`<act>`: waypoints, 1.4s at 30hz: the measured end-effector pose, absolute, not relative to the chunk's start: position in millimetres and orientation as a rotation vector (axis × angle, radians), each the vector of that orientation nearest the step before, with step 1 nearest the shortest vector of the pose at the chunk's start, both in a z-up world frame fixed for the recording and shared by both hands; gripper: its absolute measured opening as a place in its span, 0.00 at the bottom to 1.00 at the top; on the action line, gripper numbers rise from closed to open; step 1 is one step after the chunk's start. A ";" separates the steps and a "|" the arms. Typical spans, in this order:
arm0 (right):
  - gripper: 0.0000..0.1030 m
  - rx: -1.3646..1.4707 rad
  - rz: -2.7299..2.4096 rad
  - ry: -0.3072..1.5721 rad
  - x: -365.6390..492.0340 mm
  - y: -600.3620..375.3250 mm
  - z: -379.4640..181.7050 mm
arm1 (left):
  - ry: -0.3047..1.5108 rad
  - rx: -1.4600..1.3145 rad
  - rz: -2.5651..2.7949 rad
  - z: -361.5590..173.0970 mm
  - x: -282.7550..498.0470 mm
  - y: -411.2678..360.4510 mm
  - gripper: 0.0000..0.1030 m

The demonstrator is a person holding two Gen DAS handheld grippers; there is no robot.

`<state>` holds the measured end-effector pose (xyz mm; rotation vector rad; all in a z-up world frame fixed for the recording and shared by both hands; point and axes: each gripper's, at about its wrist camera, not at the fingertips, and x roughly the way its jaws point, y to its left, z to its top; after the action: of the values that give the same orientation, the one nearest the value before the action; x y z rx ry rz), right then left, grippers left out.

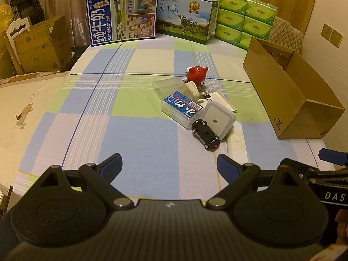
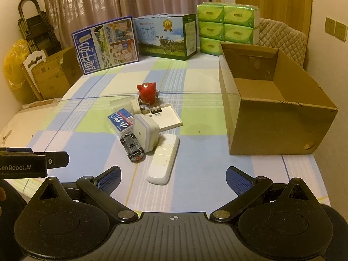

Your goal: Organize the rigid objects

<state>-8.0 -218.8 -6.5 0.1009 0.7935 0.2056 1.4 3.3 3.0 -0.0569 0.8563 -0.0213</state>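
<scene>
While hovering low over the checked cloth (image 2: 195, 152), both grippers empty: left gripper (image 1: 169, 165) spread wide, nothing between its blue pads (image 1: 111, 167); right gripper (image 2: 173, 179) just as wide, holding nothing.

Straight ahead, a small heap mid-table. Nearest the right gripper, a white remote (image 2: 163, 160), lying flat, long axis running from near-left to far-right, far end tucked against the white cube (image 2: 145, 133). Beside it, a toy car (image 2: 132, 147) tipped on its side in the right view, underside showing, nose toward the near edge, leaning on the cube; from the left view, the same car (image 1: 206, 134) seen black-bodied, long axis diagonal, front pointing near-right. Behind, a clear case with blue label (image 1: 182, 108), long axis slanting far-left to near-right, touching the cube. Further back, a white plug (image 1: 191, 89), a flat white box (image 2: 166, 117), and a red figure (image 2: 148, 93) standing upright on thin legs.

Off to the right, a cardboard box (image 2: 271, 126), open on top, well apart from the heap. Along the far edge, two milk cartons (image 2: 106, 43) and green tissue packs (image 2: 226, 28).
</scene>
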 end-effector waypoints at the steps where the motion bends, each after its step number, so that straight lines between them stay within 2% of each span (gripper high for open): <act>1: 0.98 0.100 0.206 0.794 -7.9 -218.8 -6.8 | 0.856 -0.056 -0.021 2.9 1.6 3.4 0.89; 28: 0.98 0.083 0.213 0.821 -2.1 -217.3 -15.8 | 0.867 -0.035 -0.037 2.8 7.3 1.2 0.89; 42: 0.97 0.071 0.250 0.846 21.0 -206.7 -42.1 | 0.893 -0.073 -0.023 -18.5 45.6 13.3 0.89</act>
<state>21.0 -206.7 -42.1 0.0709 0.8464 0.2503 45.6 13.4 -18.5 -0.0729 0.8927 -0.0230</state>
